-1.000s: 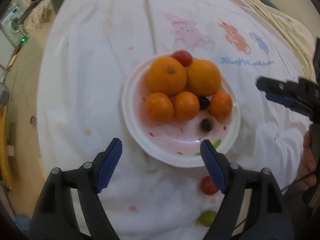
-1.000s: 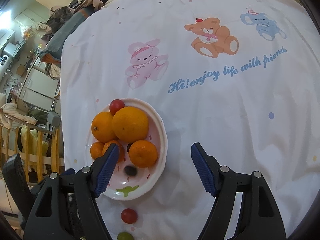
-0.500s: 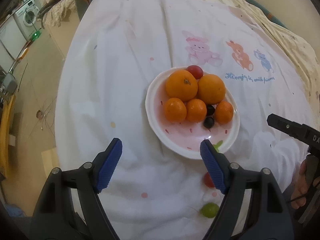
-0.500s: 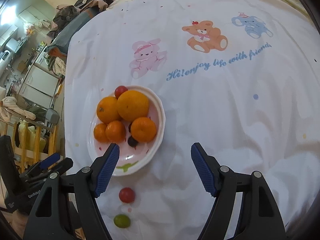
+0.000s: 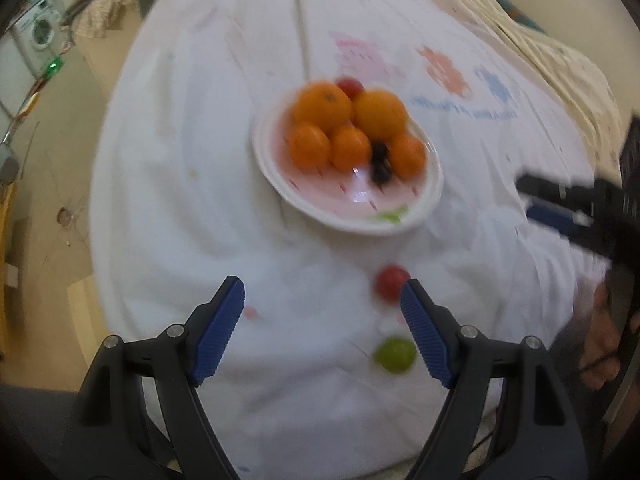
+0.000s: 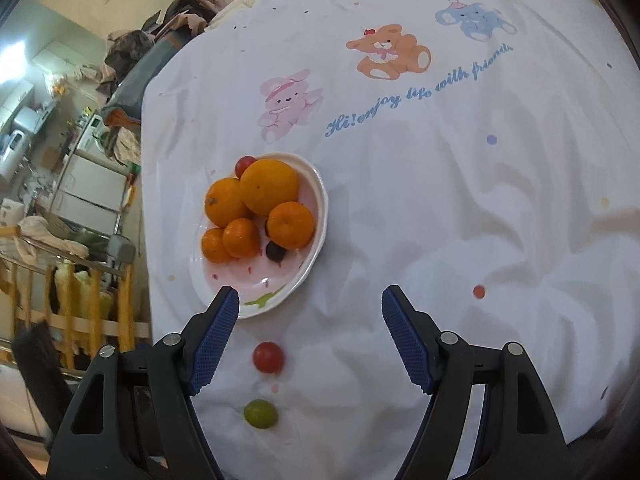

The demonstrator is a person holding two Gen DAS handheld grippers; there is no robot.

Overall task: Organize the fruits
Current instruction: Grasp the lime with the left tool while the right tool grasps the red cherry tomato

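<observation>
Both tongs [image 6: 310, 312] agape, aimed down over plate [image 6: 316, 216]

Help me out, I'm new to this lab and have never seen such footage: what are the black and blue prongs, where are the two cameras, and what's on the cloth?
The prongs are two-finger grippers, one held in each of a person's hands; a camera on each looks forward along its fingers. The left gripper and right gripper both stand open and hold nothing. On the white printed cloth sits a plate with five oranges, a red fruit at its far edge and two dark ones. Off the plate, nearer the cameras, lie a red tomato and a green fruit. In the blurred left view, the right gripper shows at the right edge.
</observation>
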